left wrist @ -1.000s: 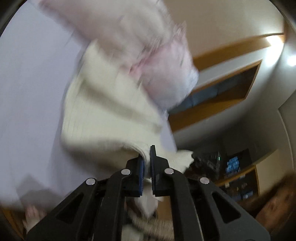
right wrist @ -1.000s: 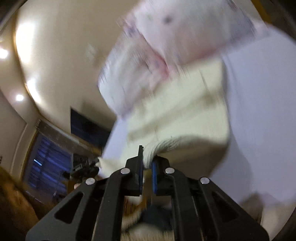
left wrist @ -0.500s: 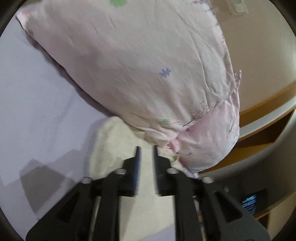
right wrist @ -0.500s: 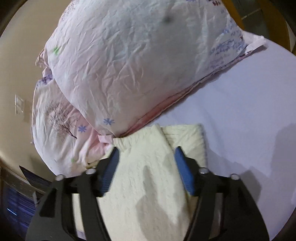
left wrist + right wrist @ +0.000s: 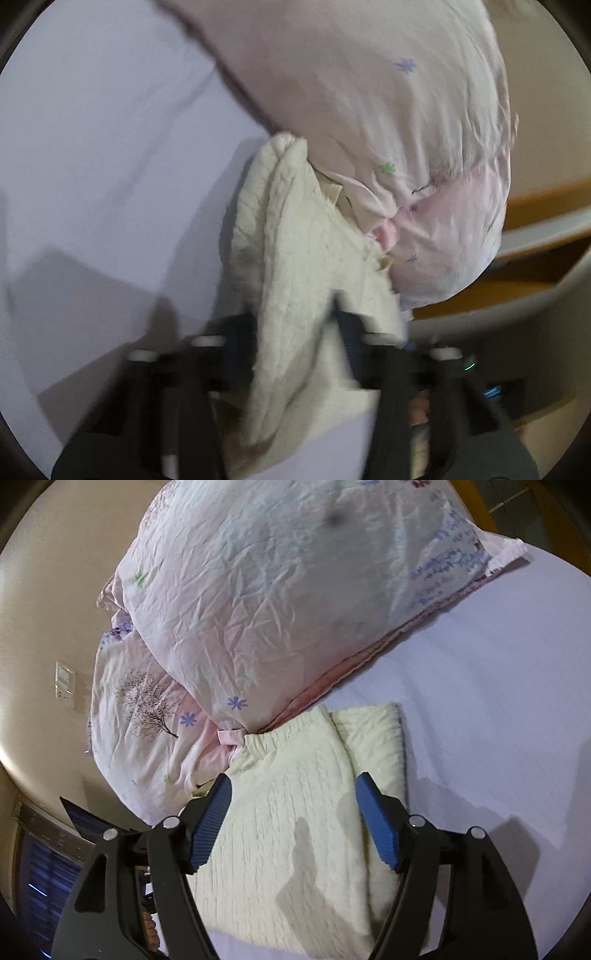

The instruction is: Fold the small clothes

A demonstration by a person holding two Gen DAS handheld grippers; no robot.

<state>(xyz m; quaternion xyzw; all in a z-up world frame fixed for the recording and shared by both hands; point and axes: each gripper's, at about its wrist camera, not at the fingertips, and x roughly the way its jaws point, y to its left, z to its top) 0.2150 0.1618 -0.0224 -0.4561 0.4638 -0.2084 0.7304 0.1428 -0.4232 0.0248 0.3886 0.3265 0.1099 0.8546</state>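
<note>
The right gripper (image 5: 293, 818) hangs wide open above the cream knitted garment (image 5: 295, 834) beside the pink pillow (image 5: 280, 602), while the blurred left gripper (image 5: 295, 343) stands open around a raised fold.

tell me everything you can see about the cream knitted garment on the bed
The cream cable-knit garment looks like soft, thick ribbed wool. It lies folded on the pale lilac bedsheet, one narrower layer showing along its right edge. Its far end touches the pink floral pillow. The right gripper hovers open above it. In the blurred left view, the fabric rises between the spread fingers of the left gripper; grip unclear.
</note>
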